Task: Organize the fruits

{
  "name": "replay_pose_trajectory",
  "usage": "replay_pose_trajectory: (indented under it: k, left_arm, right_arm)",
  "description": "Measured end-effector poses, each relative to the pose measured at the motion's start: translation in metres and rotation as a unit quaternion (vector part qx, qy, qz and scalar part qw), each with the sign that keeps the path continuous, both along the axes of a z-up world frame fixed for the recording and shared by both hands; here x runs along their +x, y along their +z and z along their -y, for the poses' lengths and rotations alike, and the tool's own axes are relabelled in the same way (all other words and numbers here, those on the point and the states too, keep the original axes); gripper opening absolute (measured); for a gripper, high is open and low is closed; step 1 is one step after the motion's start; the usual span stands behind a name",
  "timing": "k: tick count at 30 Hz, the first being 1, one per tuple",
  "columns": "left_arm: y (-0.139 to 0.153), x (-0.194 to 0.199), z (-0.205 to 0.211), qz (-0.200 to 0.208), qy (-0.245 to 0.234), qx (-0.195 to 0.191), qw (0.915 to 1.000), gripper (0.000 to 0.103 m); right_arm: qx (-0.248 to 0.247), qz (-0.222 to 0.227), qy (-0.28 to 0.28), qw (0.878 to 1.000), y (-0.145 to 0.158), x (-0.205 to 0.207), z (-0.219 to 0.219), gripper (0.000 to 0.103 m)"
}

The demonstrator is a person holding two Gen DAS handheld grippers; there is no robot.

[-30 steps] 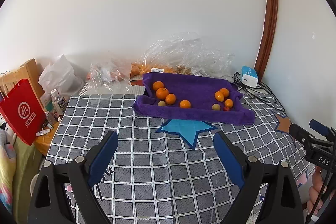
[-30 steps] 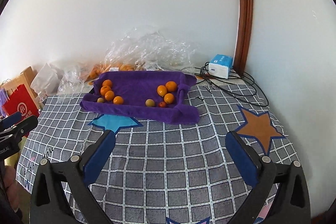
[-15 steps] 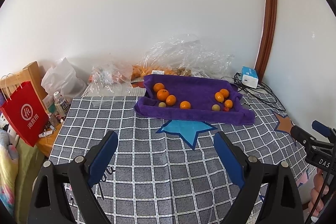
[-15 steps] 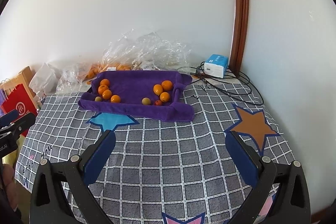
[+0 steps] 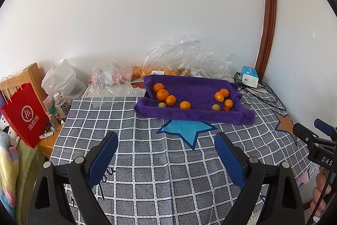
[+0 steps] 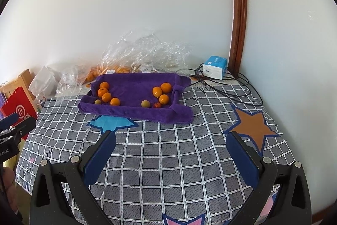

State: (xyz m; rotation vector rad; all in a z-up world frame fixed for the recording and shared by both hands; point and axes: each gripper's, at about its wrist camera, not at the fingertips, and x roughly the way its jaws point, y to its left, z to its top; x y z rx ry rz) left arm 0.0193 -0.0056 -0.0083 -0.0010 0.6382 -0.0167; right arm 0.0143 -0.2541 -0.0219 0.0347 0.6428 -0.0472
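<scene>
Seemingly near completion: fruits (image 5: 174, 99) lie in two groups on the purple towel (image 5: 195, 117). Left gripper (image 5: 166, 153) and right gripper (image 6: 171, 153), both spread and empty, hover well apart from it.

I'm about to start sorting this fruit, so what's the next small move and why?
Probably bring the right gripper forward toward the purple towel tray. Both grippers are open and hold nothing, well short of the fruit, and the small red fruit sits at the tray's near right corner beside three oranges, on the right gripper's side.
</scene>
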Motion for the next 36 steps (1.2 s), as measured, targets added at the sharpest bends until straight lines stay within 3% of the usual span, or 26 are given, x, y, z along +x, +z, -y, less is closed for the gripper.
replay_pose_trajectory:
  k: [36]
  left_arm:
    - [-0.0008,0.0,-0.0055,-0.002,0.002,-0.004,1.0,0.093]
  right_arm:
    - [-0.014,0.001,0.008,1.0,0.0004,0.0011,-0.0051,0.103]
